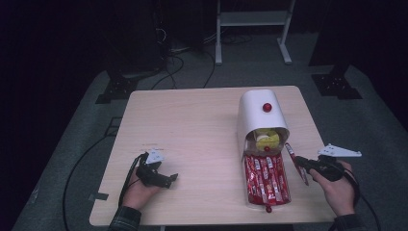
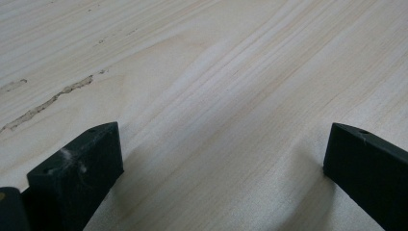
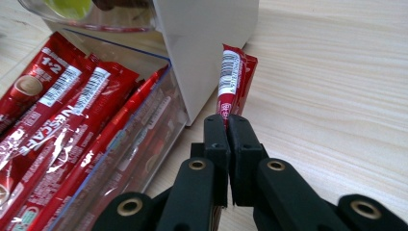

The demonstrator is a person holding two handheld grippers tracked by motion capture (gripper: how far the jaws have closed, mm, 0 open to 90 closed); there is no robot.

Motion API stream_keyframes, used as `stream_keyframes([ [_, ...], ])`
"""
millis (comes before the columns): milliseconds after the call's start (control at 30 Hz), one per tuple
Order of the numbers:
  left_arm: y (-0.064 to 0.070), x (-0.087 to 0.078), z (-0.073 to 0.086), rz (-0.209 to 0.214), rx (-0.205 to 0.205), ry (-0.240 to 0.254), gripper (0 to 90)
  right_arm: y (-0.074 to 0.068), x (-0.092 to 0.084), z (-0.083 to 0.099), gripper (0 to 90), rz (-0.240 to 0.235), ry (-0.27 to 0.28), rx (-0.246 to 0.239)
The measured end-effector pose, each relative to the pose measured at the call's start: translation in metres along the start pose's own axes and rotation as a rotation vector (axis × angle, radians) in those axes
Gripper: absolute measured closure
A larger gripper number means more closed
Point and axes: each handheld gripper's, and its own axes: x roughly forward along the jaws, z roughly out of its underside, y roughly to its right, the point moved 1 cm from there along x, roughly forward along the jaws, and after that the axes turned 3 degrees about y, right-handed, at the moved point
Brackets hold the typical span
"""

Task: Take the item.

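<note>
Here my right gripper (image 3: 227, 126) pinches a red coffee stick (image 3: 232, 77) beside the white box (image 1: 260, 113); my left gripper (image 1: 166, 179) rests spread on the table (image 1: 192, 125).

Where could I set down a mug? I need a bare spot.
The table is bare from its left edge to the white container, beyond the left hand-held gripper. It is crowded around the drawer of red packets and the right hand-held gripper.

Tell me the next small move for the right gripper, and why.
Probably carry the sachet sideways over the open drawer and lower it in. The right gripper is shut on its end, it sits outside the drawer's clear wall, and matching red sachets already lie inside.
</note>
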Motion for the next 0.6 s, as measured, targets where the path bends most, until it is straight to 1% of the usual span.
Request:
stream_keyframes([
  [133,0.000,0.000,0.000,0.000,0.000,0.000,0.0,0.002,0.004,0.003,86.8,0.010,-0.017,0.001],
  [267,0.000,0.000,0.000,0.000,-0.002,0.000,0.0,0.002,0.010,0.007,86.7,0.008,-0.041,0.007],
  [600,0.000,0.000,0.000,0.000,0.000,0.000,0.0,-0.001,0.024,0.016,86.7,0.009,-0.111,-0.014],
])
